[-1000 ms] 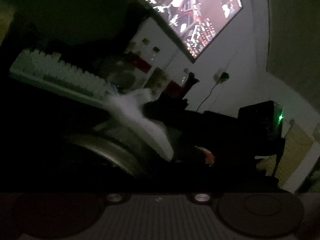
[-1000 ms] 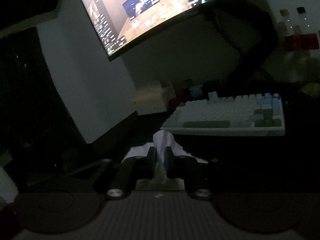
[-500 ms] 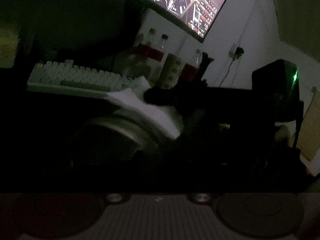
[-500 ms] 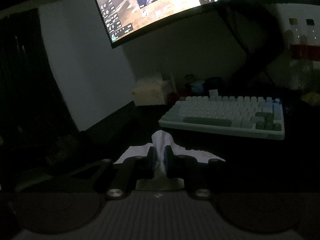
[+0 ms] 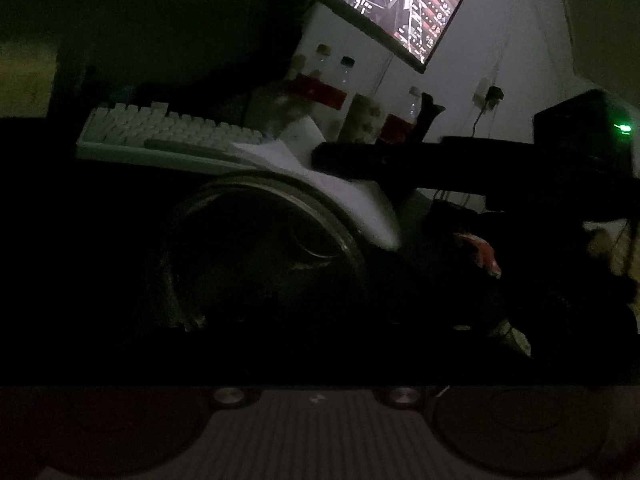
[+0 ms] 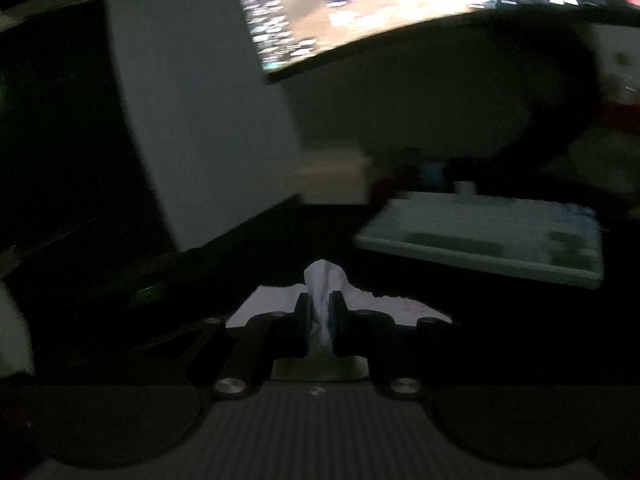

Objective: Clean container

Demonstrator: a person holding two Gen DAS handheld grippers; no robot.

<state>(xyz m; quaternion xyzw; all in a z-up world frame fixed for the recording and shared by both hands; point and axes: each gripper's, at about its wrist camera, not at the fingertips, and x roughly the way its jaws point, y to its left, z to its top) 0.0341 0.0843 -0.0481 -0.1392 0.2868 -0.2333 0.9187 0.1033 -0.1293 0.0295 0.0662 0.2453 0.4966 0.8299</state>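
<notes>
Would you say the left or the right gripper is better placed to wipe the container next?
Right, probably: the right gripper is already shut on the white tissue, which drapes over the container rim. The left gripper's opening jaws are too dark to see.

1. I see a pale keyboard on the dark desk
2. Above it hangs a lit monitor
3. Capped bottles with red labels stand by the white wall
4. A green indicator light glows on a black box
</notes>
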